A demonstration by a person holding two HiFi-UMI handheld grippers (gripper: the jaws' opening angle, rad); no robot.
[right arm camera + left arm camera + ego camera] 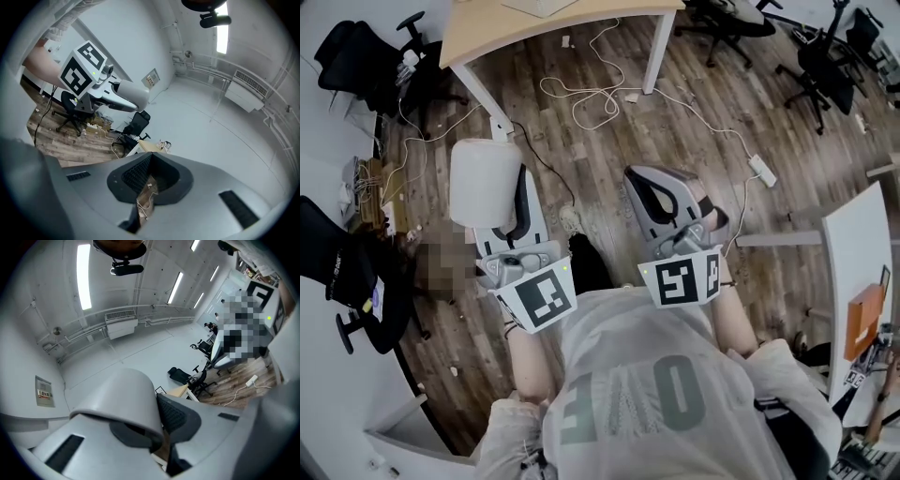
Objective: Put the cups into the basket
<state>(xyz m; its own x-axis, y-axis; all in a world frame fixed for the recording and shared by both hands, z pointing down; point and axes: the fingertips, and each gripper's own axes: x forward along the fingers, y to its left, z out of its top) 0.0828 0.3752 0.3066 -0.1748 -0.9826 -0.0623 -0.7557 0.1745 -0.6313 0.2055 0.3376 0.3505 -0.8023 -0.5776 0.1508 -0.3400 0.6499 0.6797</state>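
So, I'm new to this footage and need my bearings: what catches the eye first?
A white cup, clamped in the left gripper at head-view left, hangs above the wooden floor. Beside it the right gripper has its fingers closed on nothing. White cables sprawl on the floor by a pale desk at the top; no basket shows.

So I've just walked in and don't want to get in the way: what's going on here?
A person stands on a wooden floor with a two-jaw gripper in each hand, both held out in front of the body. The left gripper is clamped on the wall of a white cup. The right gripper is shut with nothing between its jaws. No basket shows in any view, so the cup has not been put away yet.
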